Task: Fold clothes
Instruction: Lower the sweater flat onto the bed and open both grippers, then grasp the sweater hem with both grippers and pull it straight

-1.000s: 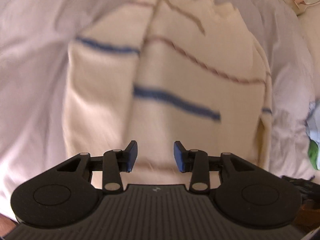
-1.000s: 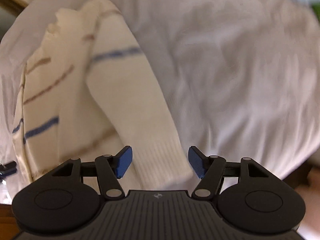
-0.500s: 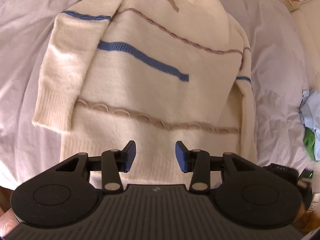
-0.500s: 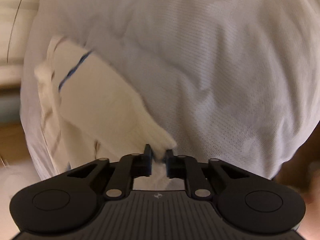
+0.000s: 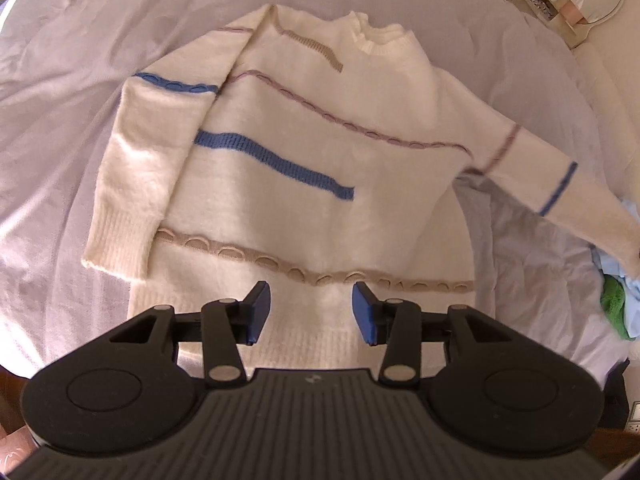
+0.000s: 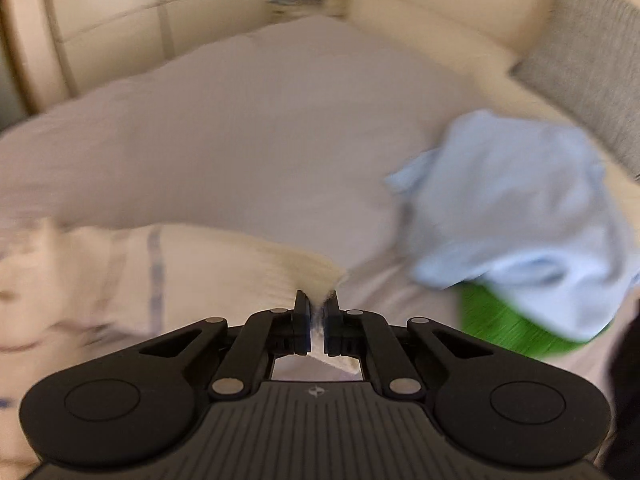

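Now right tongs (image 6: 317,318) clamped on sweater (image 5: 304,152) cuff, sleeve pulled outward, left tongs (image 5: 311,312) wide, empty

From the left wrist we are looking down over the bed (image 5: 72,40); the right wrist is facing low along it, both sharing the sweater (image 5: 304,168) sleeve (image 6: 208,256).

bed (image 5: 80,160) | sweater (image 5: 304,168) flat | blue garment (image 6: 520,200) over green cloth (image 6: 508,328)
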Available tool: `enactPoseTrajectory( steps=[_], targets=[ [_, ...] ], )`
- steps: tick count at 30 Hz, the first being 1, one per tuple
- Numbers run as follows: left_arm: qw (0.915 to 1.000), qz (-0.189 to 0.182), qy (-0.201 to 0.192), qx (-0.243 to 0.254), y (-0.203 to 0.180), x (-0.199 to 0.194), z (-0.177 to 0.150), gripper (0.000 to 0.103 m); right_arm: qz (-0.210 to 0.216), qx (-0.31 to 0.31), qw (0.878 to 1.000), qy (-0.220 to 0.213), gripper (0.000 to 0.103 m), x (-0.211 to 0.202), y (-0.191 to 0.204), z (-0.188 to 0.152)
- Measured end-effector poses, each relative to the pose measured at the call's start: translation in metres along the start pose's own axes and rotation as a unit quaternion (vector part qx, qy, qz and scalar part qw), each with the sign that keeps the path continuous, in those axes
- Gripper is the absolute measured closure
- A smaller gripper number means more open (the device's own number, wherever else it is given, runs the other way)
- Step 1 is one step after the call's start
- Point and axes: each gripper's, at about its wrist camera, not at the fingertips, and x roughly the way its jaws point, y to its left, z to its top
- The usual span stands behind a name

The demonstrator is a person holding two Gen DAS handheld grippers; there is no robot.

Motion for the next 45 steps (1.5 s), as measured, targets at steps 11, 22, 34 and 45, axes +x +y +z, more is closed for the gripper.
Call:
enactPoseTrajectory(
  steps=[11, 22, 34, 45],
  targets=[
    [0.9961, 0.063, 0.005, -0.062, 0.058, 0.005, -0.019, 0.059, 0.062, 0.124, 0.987, 0.083, 0.044, 0.031, 0.027, -0.078],
    [0.9873, 0.153, 0.015, 0.041, 0.086, 0.064, -0.009, 0.059, 0.198, 0.063, 0.937, 0.281, 0.044, -0.005, 0.171, -0.218],
    [0.9781, 0.185, -0.073, 0.062, 0.177, 0.034, 0.103, 0.099, 0.126, 0.121, 0.95, 0.257, 0.037, -0.025, 0.208, -0.233],
    [0.9393, 0.316, -0.117, -0.066, 0.348, -0.035, 0.233, 0.073, 0.125, 0.155, 0.95, 0.239, 0.036, -0.048, 0.238, -0.245]
  ],
)
